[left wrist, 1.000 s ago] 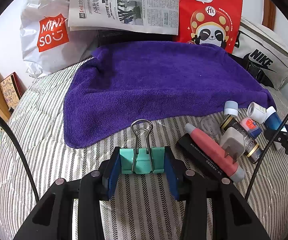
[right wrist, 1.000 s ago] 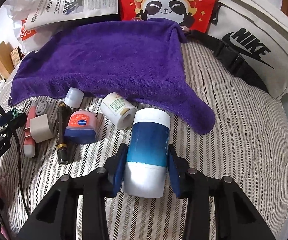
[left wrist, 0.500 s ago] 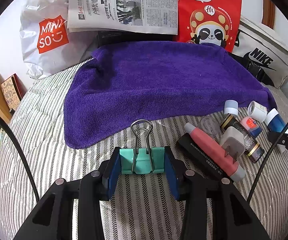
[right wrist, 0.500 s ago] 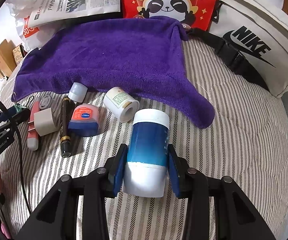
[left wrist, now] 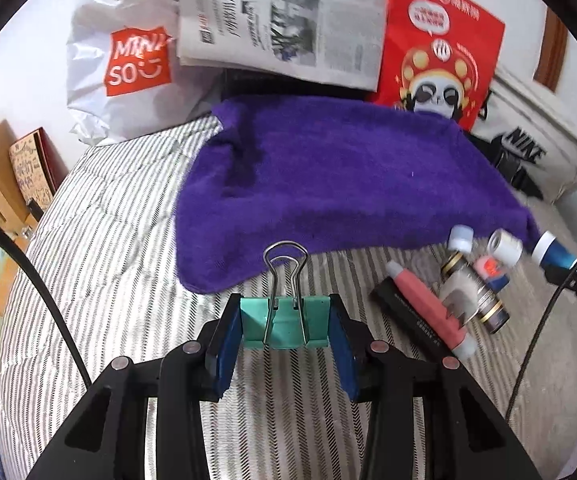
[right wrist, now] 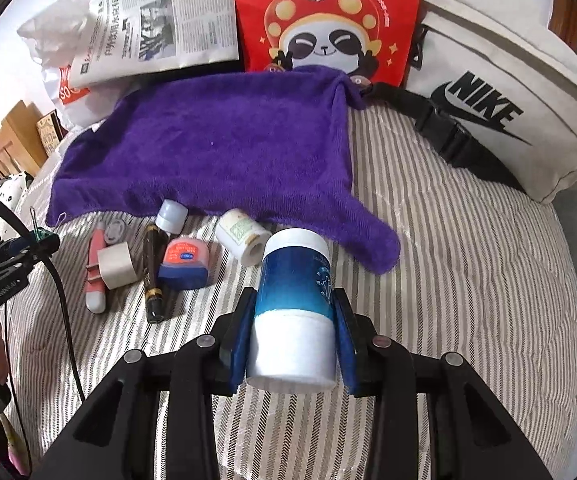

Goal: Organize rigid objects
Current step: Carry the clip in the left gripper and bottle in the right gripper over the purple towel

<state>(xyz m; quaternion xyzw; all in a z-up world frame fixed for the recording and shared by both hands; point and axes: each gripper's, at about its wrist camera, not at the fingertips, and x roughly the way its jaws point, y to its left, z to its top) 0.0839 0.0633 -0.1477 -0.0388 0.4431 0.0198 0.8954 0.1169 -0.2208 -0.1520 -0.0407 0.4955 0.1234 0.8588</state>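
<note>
Left gripper (left wrist: 286, 330): the fingers are closed partway onto a teal metal binder clip with wire handles (left wrist: 284, 326), held by its two side faces at lower centre of the left view. The clip sits squarely between the blue pads, handles pointing away from the camera toward the towel. Risk: the clip's faces are smooth and narrow; a twist of the hand could let it pivot or pop out, in my judgement.

Right gripper (right wrist: 293, 330): the fingers are closed partway onto a blue-and-white cylindrical plastic bottle (right wrist: 294, 308), gripped around its lower body at lower centre of the right view, cap end pointing away. The pads bear on a curved wall, so contact is narrow. Risk: the bottle could roll or slide forward out of the grip if tilted further down; most of its length overhangs the pads.

Just beyond, on the striped bed cover (right wrist: 468, 260), lies the unsorted cluster: a pink tube (right wrist: 95, 268), a white plug adapter (right wrist: 116, 266), a dark pen-like stick (right wrist: 153, 276), a small orange-lidded jar (right wrist: 184, 264) and a small white bottle on its side (right wrist: 242, 236). A dropped item landing here could scatter them.

Farther off, the purple towel (right wrist: 224, 152) spreads across mid-frame, well apart from both held items. The soft bed may let round pieces roll once released.
</note>
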